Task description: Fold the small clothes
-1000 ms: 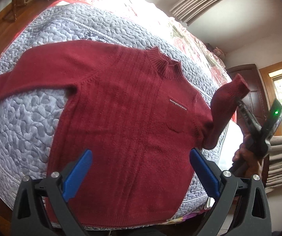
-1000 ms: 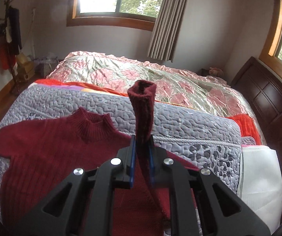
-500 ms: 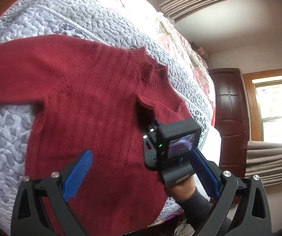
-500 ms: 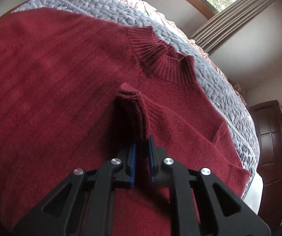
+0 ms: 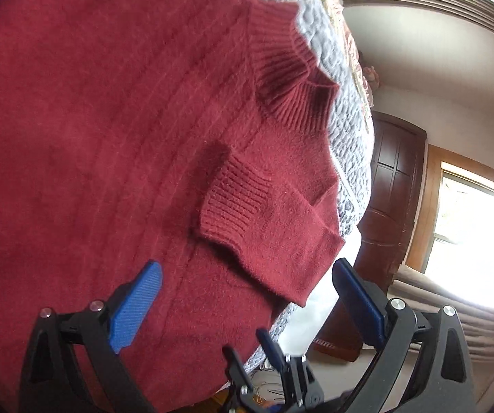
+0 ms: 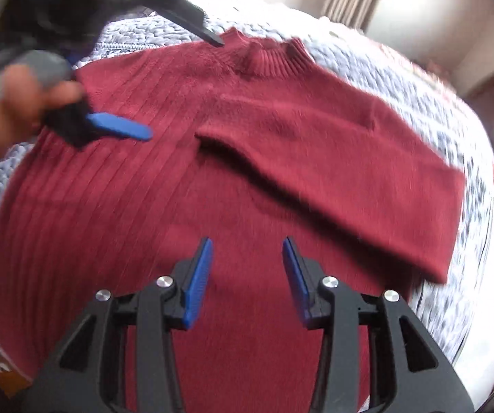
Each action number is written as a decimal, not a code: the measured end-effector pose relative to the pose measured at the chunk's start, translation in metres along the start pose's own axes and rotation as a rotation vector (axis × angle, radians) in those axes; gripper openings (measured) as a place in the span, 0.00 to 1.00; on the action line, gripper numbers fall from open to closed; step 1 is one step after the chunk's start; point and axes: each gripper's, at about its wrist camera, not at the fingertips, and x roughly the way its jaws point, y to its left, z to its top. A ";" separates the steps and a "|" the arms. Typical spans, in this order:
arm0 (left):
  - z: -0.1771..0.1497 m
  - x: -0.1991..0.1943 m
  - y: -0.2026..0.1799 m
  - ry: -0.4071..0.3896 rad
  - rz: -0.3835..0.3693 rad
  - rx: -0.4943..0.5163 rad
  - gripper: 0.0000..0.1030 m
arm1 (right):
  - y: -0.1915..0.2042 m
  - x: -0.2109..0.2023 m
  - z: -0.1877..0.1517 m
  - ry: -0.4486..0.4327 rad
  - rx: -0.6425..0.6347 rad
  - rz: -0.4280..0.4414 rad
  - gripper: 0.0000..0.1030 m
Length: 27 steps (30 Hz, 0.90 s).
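Right gripper [image 6: 247, 275]: jaws spread apart, nothing between the blue pads [image 6: 197, 284]. Left gripper [image 5: 247, 296]: jaws spread wide, empty. In the right wrist view, a hand [image 6: 9, 99] grasps the left gripper's handle; motion blur obscures finger detail.

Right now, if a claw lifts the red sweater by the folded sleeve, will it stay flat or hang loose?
Probably it hangs loose: the red sweater is soft knit that follows the quilt beneath. The folded sleeve only rests on the body, so it would likely unfold. The fuzzy surface should grip well, not slip. Both claws, left and right, are open.
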 end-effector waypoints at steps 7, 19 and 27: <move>0.019 0.050 -0.004 0.036 0.121 -0.016 0.96 | -0.006 -0.024 -0.024 0.009 0.061 0.061 0.43; 0.029 0.061 -0.021 0.023 0.250 0.012 0.15 | -0.024 -0.065 -0.006 -0.086 0.181 0.130 0.45; 0.020 0.033 -0.074 -0.056 0.234 0.219 0.08 | -0.024 -0.067 -0.013 -0.060 0.186 0.138 0.46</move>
